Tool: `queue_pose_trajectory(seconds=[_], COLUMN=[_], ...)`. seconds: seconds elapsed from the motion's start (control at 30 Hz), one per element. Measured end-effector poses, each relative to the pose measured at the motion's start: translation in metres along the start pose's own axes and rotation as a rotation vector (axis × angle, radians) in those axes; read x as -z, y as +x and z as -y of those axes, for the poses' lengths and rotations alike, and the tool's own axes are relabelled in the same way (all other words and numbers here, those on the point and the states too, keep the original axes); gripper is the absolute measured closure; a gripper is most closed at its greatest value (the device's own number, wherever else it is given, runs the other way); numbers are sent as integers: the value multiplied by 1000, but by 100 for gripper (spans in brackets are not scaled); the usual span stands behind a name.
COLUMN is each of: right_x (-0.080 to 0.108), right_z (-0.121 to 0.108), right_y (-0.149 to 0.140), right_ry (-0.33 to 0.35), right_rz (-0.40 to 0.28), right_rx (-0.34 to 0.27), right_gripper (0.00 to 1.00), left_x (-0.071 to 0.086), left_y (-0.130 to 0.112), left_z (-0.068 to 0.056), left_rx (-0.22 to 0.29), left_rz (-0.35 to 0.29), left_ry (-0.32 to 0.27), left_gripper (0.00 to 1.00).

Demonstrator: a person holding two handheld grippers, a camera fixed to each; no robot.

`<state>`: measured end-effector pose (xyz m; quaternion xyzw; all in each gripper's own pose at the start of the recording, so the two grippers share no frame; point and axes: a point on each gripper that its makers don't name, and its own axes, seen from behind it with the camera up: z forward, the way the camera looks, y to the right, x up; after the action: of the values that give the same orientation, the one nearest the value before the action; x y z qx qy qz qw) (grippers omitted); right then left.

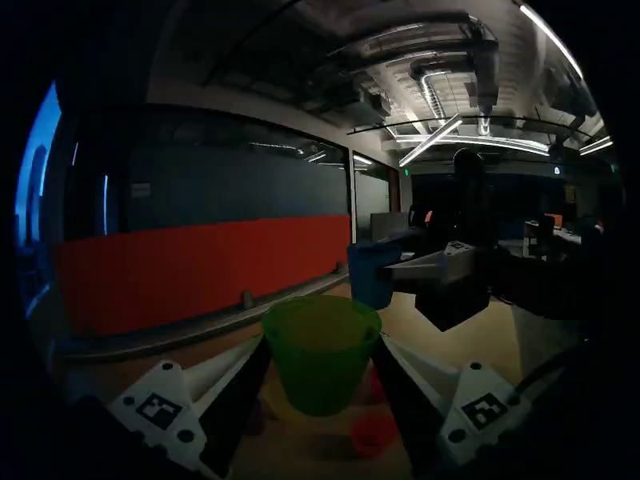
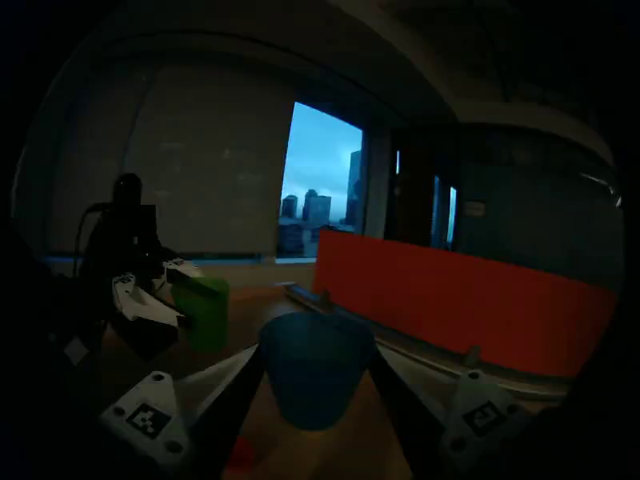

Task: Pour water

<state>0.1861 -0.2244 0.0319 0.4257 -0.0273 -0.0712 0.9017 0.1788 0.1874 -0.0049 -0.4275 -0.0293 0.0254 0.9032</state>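
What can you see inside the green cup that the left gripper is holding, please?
In the left gripper view, the green cup shows its upper inner wall, dim and yellowish. Its near wall hides the bottom, so whether it holds water cannot be seen.
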Motion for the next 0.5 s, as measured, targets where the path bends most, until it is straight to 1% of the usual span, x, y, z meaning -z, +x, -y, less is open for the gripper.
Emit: queue_pose_trajectory(seconds=[0.17,0.37,0.5], right_x=[-1,-1,-3], right_z=[-3,-1,1], right_y=[3,6,10], right_ry=[-6,3,10], right_rz=[-6,-1,0], right_rx=[5,41,70], right_gripper=[4,4,5], left_x=[-1,-1,-3], left_y=[-4,-10,-13], left_z=[-3,-4,-5], left_rx=[5,20,21], left_rz=[4,14,19], left_ry=[-14,-24,-31], left_gripper=[15,15,15])
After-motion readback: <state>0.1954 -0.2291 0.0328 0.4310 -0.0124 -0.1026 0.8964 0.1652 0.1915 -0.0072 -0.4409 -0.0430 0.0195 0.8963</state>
